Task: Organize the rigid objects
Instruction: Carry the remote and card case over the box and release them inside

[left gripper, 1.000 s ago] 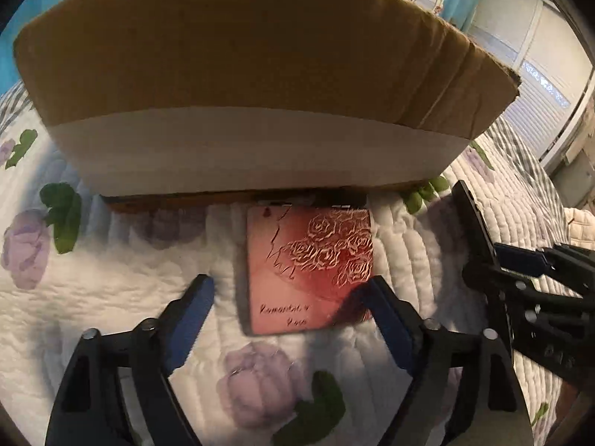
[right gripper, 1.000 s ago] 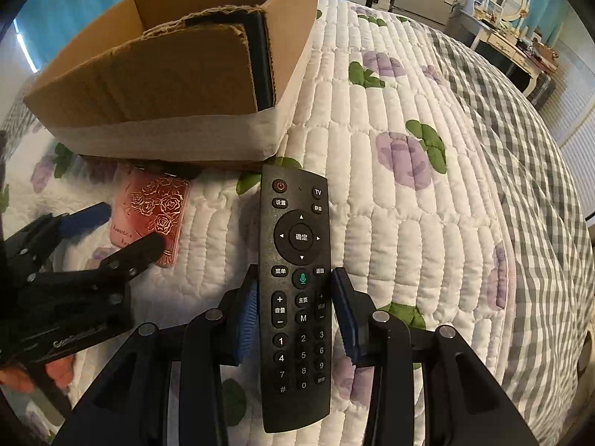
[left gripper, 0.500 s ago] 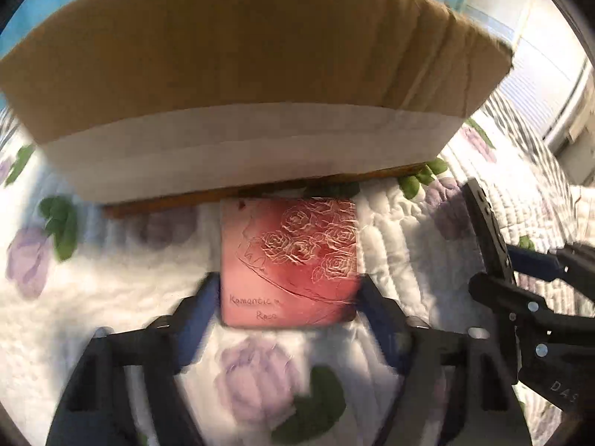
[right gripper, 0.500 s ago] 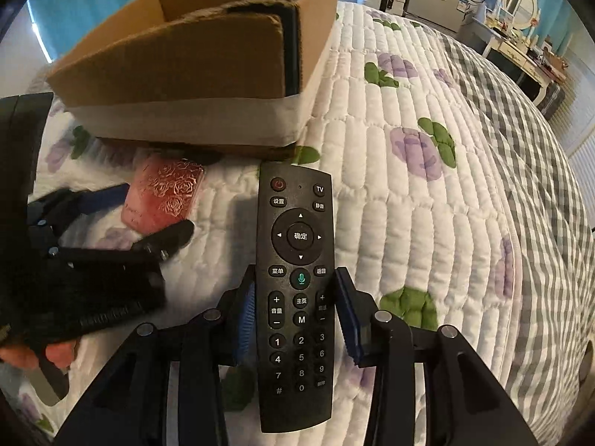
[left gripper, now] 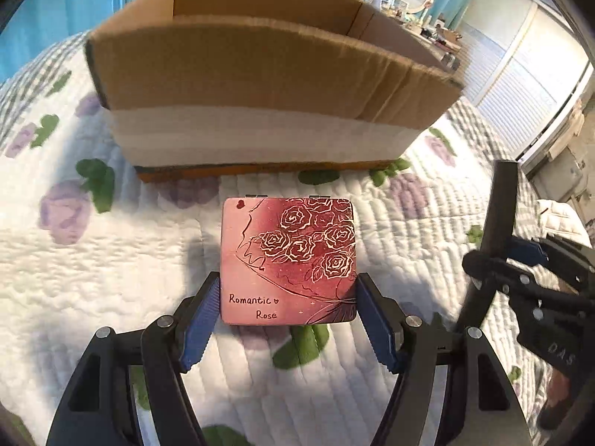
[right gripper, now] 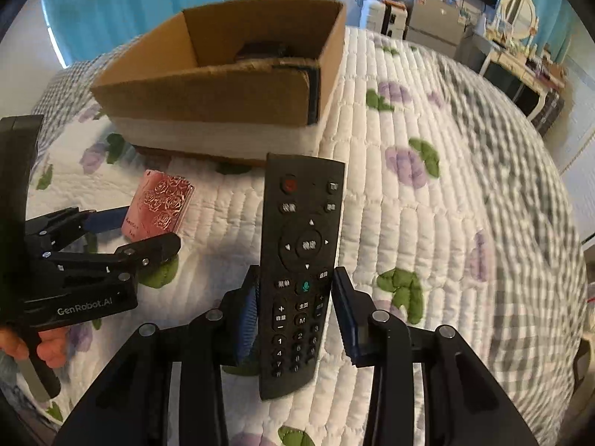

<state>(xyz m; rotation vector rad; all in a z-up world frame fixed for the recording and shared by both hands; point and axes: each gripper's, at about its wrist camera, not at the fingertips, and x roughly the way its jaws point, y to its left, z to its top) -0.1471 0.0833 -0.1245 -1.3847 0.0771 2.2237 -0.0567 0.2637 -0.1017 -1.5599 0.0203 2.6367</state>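
Under me spreads a bed (right gripper: 427, 223) with a white quilt printed with purple flowers and green leaves, grey check towards its far edges. Teal curtains (right gripper: 148, 0) glow with daylight beyond the far edge. Past the right edge stand a dressing table with an oval mirror (right gripper: 518, 9) and white slatted doors (left gripper: 520, 85).

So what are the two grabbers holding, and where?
Left gripper pinches the pink rose case by its near side edges. Right gripper clamps the black remote around its middle.

Rose-patterned pink case (left gripper: 288, 260), black remote (right gripper: 301, 260)
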